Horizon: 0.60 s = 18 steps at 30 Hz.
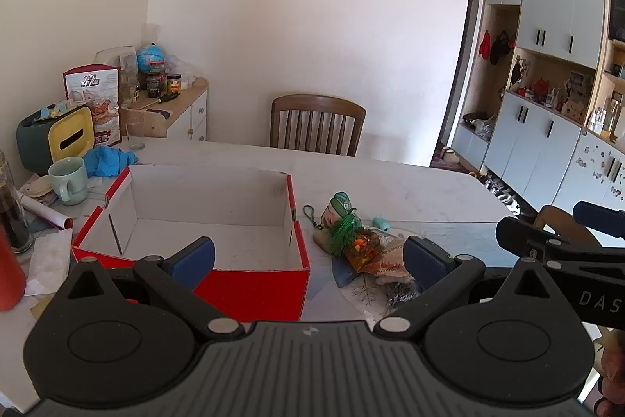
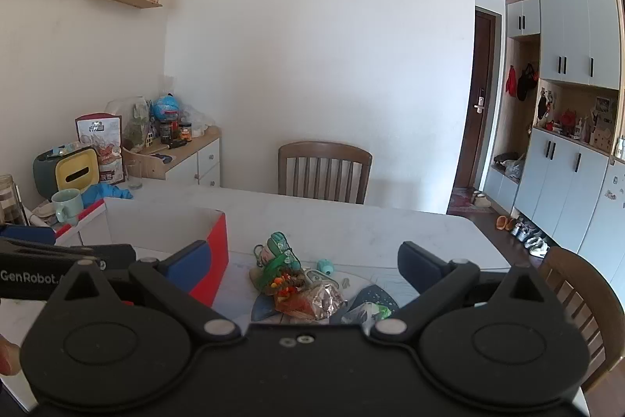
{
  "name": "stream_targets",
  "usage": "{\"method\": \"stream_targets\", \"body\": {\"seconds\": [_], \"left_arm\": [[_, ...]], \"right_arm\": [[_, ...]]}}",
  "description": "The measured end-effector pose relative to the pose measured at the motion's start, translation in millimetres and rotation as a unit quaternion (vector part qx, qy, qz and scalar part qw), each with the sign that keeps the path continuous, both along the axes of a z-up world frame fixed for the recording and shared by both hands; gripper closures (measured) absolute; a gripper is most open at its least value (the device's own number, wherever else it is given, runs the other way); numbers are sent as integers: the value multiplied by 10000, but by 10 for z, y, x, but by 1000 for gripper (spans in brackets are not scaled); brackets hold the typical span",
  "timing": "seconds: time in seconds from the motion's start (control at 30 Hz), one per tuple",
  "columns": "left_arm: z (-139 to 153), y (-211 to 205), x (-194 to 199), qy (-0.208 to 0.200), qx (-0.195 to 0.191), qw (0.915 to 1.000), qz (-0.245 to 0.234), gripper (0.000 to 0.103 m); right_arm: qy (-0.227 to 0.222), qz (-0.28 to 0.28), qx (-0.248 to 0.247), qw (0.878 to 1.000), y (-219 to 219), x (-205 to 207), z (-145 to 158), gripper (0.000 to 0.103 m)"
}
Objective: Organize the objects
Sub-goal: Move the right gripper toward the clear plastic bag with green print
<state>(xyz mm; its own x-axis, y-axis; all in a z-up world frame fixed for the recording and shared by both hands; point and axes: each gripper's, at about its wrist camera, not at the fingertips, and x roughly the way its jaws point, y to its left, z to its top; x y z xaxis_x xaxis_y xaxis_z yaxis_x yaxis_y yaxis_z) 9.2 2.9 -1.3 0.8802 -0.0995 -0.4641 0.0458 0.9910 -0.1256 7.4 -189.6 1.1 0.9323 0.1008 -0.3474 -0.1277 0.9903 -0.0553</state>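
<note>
An empty red box with a white inside (image 1: 211,206) stands on the white table; it also shows in the right wrist view (image 2: 215,241). To its right lies a pile of small objects (image 1: 351,241): a green tasselled trinket, a keychain, snack packets and a small teal piece (image 1: 381,222). The pile also shows in the right wrist view (image 2: 297,284). My left gripper (image 1: 308,258) is open and empty, above the box's near right corner. My right gripper (image 2: 304,266) is open and empty, just short of the pile.
A mint mug (image 1: 70,178), blue cloth (image 1: 107,161), tissue box (image 1: 58,139), a glass and snack bags crowd the table's left end. A wooden chair (image 1: 316,126) stands across the table, another (image 2: 578,296) at the right. A red bottle (image 1: 9,268) is at the near left.
</note>
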Motion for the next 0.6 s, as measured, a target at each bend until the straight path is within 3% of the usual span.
{"method": "stream_targets", "body": {"seconds": [0.6], "left_arm": [[12,54,3,-96,-200,9996,-185,0]], "right_arm": [[-84,-386,412,9984,-103,-1,25,2]]}}
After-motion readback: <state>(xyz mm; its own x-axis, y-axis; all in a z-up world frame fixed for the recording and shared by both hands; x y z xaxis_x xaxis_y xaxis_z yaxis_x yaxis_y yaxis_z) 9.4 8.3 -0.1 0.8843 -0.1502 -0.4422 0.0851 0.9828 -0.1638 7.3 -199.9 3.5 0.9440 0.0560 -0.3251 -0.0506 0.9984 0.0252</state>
